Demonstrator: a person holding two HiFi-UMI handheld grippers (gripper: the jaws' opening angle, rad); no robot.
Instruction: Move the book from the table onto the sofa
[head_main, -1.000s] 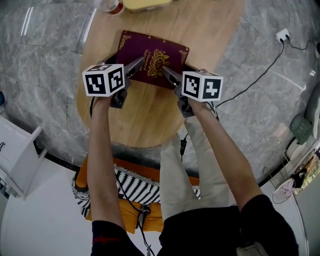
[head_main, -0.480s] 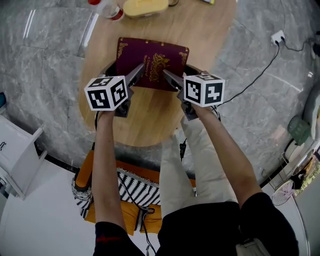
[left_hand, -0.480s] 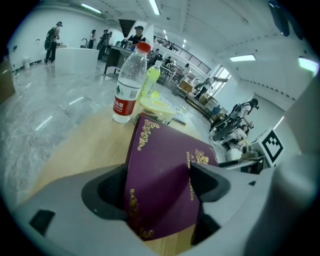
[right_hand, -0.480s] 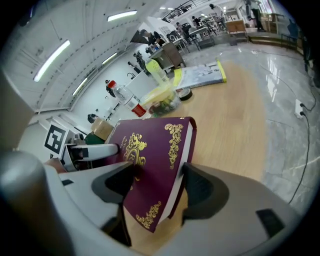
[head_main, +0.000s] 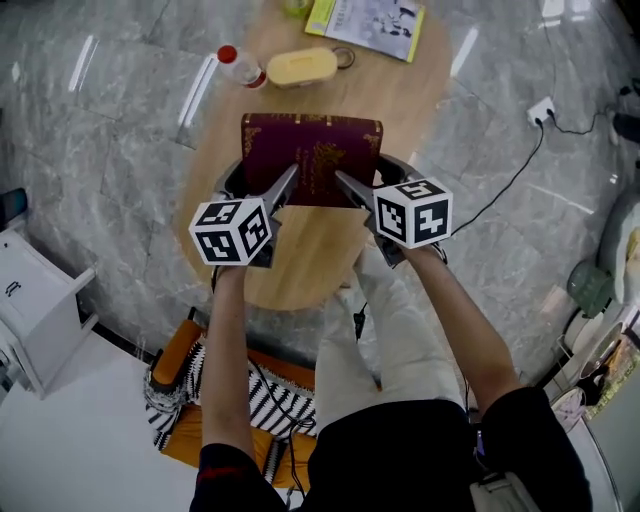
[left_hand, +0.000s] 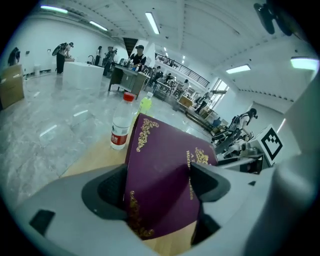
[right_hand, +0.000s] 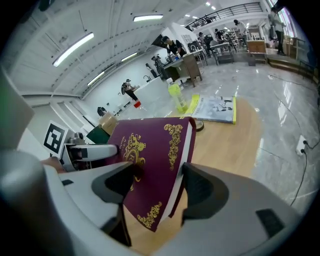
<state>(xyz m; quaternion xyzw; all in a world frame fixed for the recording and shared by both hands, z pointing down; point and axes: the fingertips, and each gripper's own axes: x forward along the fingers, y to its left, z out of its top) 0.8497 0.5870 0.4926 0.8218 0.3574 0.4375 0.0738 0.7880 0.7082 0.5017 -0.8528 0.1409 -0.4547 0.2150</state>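
Observation:
The maroon book (head_main: 312, 148) with gold ornaments is held off the oval wooden table (head_main: 300, 262), tilted with its far edge up. My left gripper (head_main: 287, 184) is shut on its near left part and my right gripper (head_main: 344, 184) on its near right part. In the left gripper view the cover (left_hand: 165, 175) fills the gap between the jaws of the left gripper (left_hand: 159, 187). The right gripper view shows the book (right_hand: 152, 157), page edge to the right, clamped in the right gripper (right_hand: 159, 184).
A water bottle (head_main: 240, 68), a yellow object (head_main: 300, 66) and a magazine (head_main: 365, 18) lie on the table's far end. An orange seat with a striped cloth (head_main: 215, 395) is behind me. A white cabinet (head_main: 30, 310) stands left, a power strip (head_main: 541, 110) with its cable right.
Both grippers have raised the book off the table, and it now tilts upward. The view has pulled back, showing more of the table's far end.

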